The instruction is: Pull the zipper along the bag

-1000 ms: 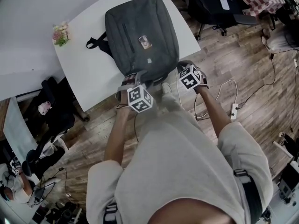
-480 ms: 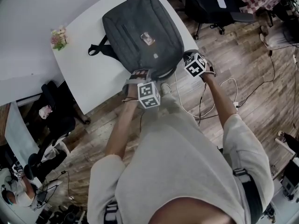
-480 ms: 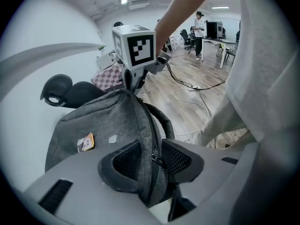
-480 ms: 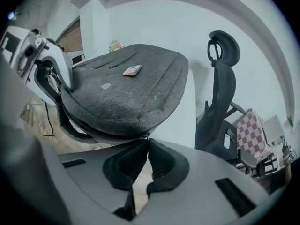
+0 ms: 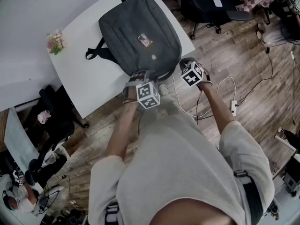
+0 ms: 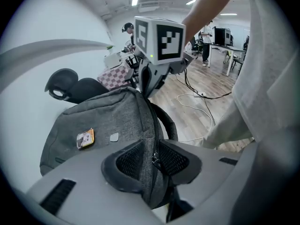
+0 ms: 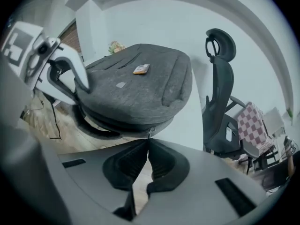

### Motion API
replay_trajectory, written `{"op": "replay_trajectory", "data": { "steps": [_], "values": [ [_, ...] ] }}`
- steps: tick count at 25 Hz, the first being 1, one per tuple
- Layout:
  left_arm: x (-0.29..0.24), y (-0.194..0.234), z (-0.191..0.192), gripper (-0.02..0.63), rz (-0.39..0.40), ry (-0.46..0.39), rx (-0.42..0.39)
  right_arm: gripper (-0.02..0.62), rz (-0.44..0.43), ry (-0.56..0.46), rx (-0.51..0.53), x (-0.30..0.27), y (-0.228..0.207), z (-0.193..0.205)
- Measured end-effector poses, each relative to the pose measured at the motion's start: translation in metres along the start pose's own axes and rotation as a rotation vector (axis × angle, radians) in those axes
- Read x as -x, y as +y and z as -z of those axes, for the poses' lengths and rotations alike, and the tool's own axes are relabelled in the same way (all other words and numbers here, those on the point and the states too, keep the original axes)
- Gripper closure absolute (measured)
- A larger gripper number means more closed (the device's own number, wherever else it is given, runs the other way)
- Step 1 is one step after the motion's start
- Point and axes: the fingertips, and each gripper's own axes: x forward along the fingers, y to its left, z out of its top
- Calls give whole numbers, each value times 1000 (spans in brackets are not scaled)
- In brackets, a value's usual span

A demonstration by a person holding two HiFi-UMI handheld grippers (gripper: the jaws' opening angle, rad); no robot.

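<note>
Left gripper view: shows left gripper (image 6: 153,159) closing on a fold of bag (image 6: 108,121) beside the zipper (image 6: 155,125). Clamp firmly; keep the fabric taut. Right gripper view: shows right gripper (image 7: 147,144) fully closed, tips apparently pinching the pull (image 7: 150,133) at the bag's near edge. Draw along the track, never away from it. Head view: shows bag flat on white table (image 5: 79,74), near end at the table edge; wood floor (image 5: 243,46), cable (image 5: 225,84) and chair (image 5: 201,3) around.

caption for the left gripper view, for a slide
left gripper closing its jaws on the grey backpack along its zipper edge
</note>
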Motion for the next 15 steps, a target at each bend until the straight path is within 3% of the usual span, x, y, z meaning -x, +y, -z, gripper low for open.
{"op": "replay_trajectory", "data": {
  "steps": [15],
  "values": [
    [-2,1,1,477,11,-25,36,571,-130,13,-68,20,105,-18]
  ]
}}
